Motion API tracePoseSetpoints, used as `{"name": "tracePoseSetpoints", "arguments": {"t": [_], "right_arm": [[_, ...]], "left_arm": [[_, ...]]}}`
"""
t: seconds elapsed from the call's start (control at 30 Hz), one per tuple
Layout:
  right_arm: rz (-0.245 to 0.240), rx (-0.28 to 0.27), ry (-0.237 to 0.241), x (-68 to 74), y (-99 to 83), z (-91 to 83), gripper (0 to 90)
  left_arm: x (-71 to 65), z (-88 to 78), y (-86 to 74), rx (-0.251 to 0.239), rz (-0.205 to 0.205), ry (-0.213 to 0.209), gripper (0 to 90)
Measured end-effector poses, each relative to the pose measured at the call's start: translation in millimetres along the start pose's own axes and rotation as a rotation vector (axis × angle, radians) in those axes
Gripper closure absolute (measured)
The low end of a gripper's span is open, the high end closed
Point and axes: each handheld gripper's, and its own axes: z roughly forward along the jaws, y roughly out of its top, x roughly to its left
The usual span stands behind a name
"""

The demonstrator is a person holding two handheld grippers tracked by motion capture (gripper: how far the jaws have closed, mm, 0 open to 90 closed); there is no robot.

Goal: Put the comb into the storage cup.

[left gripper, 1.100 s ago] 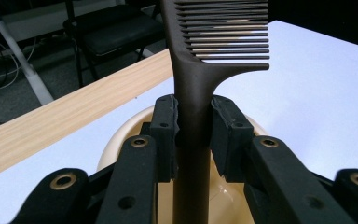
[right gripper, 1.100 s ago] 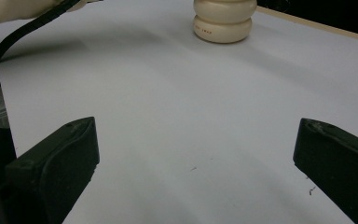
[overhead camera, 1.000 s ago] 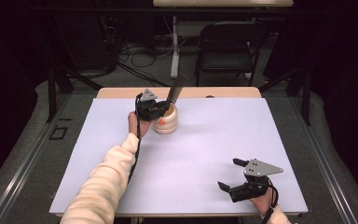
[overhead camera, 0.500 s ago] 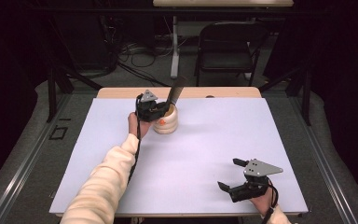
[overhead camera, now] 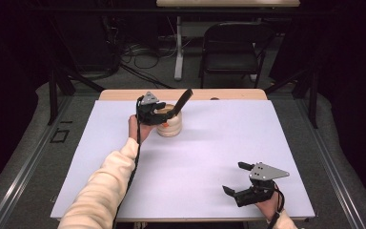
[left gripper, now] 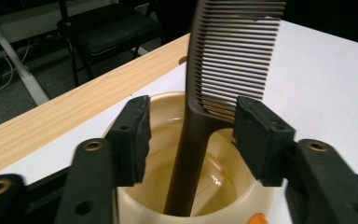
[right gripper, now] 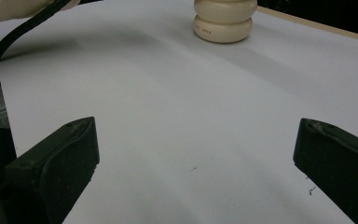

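left tool (left gripper: pixel 193 135): sits right over the cup at the far left part of the desk, jaws on either side of the comb handle. They've just been opening up, and in the left gripper view there's a clear gap between each pad and the comb, so it's spread, not pinching anything.
comb (left gripper: pixel 223 70): dark, stands handle-down inside the cup, leaning, teeth end sticking up and out over the rim. In the high view (overhead camera: pixel 183 99) it tilts up toward the right and away from the person.
cup (overhead camera: pixel 169 125): cream-coloured, ribbed on the outside, upright on the white sheet near the far edge. Its rim (left gripper: pixel 168 100) sits just under the pads.
right tool (overhead camera: pixel 235 178): way off at the near right corner of the desk, well apart from the cup, jaws spread wide with nothing between them, just bare white surface in the right gripper view.
desk (overhead camera: pixel 219 143): white sheet on top, wooden strip showing along the far edge.
background: folding chair (overhead camera: pixel 233 45) behind the desk, cables on the floor.
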Motion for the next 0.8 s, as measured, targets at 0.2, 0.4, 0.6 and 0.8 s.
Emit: {"name": "tracePoseSetpoints", "arguments": {"t": [0.2, 0.4, 0.6, 0.8], "right_arm": [[0.002, 0.002, 0.0, -0.1, -0.1, 0.2, 0.0], [0.002, 0.003, -0.001, -0.5, -0.3, 0.3, 0.0], [0.004, 0.003, -0.001, -1.9, -0.9, 0.4, 0.0], [0.003, 0.005, 0.001, -2.1, -0.9, 0.9, 0.0]], "left_arm": [[-1.2, -9.7, 3.7, 0.015, 0.003, -0.007, 34.0], [-2.8, -20.1, 7.6, 0.043, 0.016, -0.02, 25.9], [-4.2, -30.0, 8.9, 0.078, 0.036, -0.024, 17.1], [-5.3, -39.4, 7.2, 0.11, 0.051, -0.027, 13.7]]}}
